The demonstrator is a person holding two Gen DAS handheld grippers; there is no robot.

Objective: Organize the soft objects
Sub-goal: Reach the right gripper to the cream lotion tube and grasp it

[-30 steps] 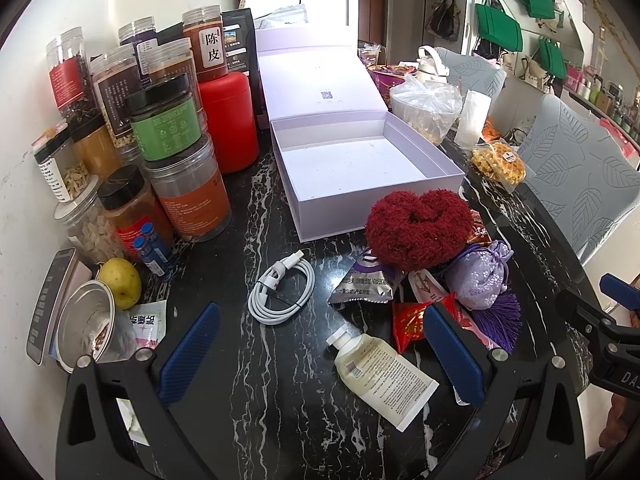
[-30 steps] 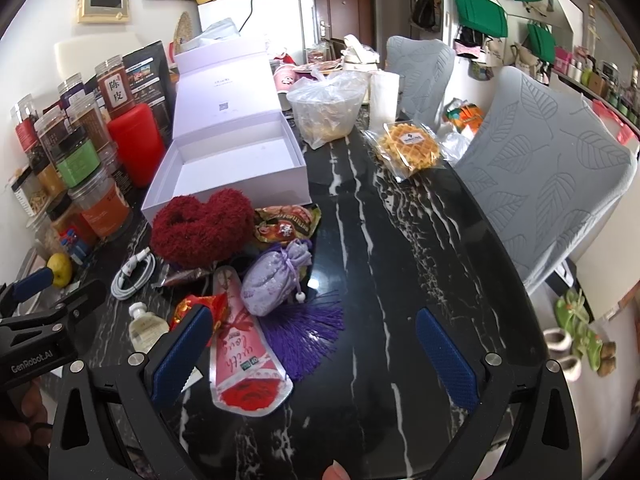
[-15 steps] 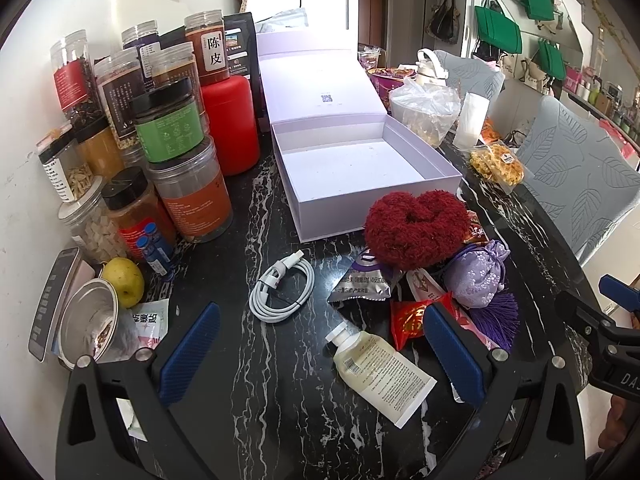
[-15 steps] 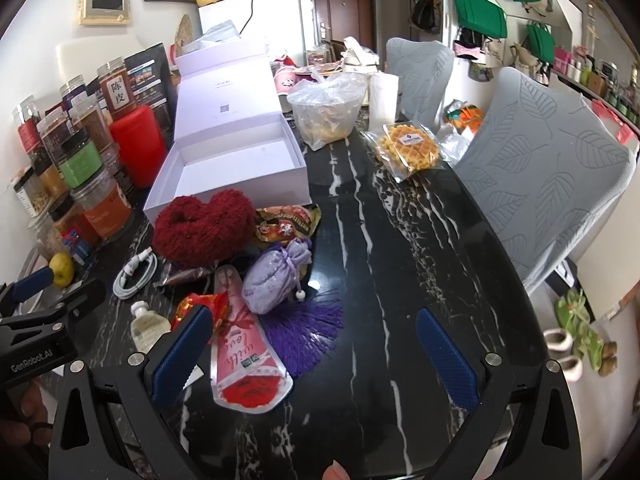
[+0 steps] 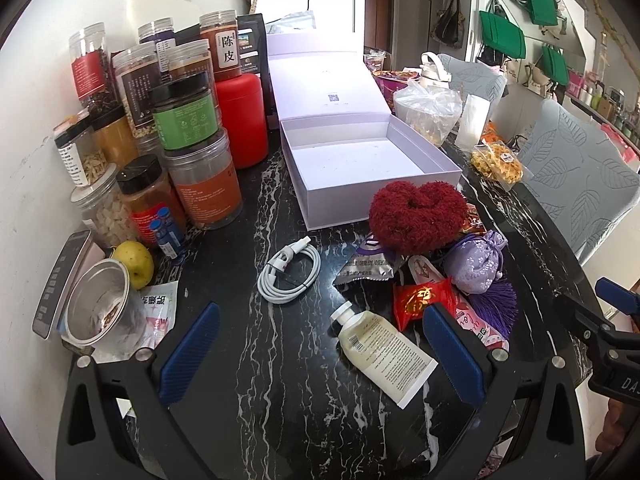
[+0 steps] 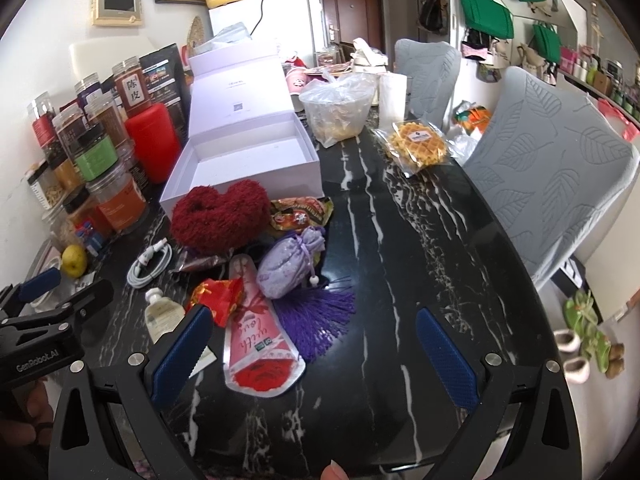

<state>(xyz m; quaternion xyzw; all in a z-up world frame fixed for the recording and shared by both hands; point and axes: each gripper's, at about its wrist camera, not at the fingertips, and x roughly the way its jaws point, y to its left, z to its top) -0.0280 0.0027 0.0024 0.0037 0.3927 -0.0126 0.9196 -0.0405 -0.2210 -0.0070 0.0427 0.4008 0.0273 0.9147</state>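
A fluffy dark red heart cushion point(image 5: 414, 216) point(image 6: 220, 216) lies against the front of an open white box point(image 5: 360, 168) point(image 6: 248, 160). Beside it sit a lilac drawstring pouch point(image 5: 474, 262) point(image 6: 290, 262) with a purple tassel point(image 6: 320, 320), a pink pouch point(image 6: 260, 344), a red packet point(image 5: 422, 300) point(image 6: 218, 298), a silver sachet point(image 5: 366, 266) and a white tube point(image 5: 384, 348) point(image 6: 162, 316). My left gripper point(image 5: 320, 354) hovers open over the tube's near end. My right gripper point(image 6: 316, 356) is open over the pink pouch's lower end and bare table. Neither holds anything.
Stacked jars point(image 5: 180, 120) and a red canister point(image 5: 242, 120) line the left wall. A coiled white cable point(image 5: 288, 270), a yellow fruit point(image 5: 134, 264), a metal tin point(image 5: 96, 308), a bagged waffle point(image 6: 420, 146), a plastic bag of food point(image 6: 340, 108) and grey chairs point(image 6: 552, 184) surround the black marble table point(image 6: 420, 248).
Both views have crept slightly forward and up. Nothing on the table has moved and both grippers stay open.
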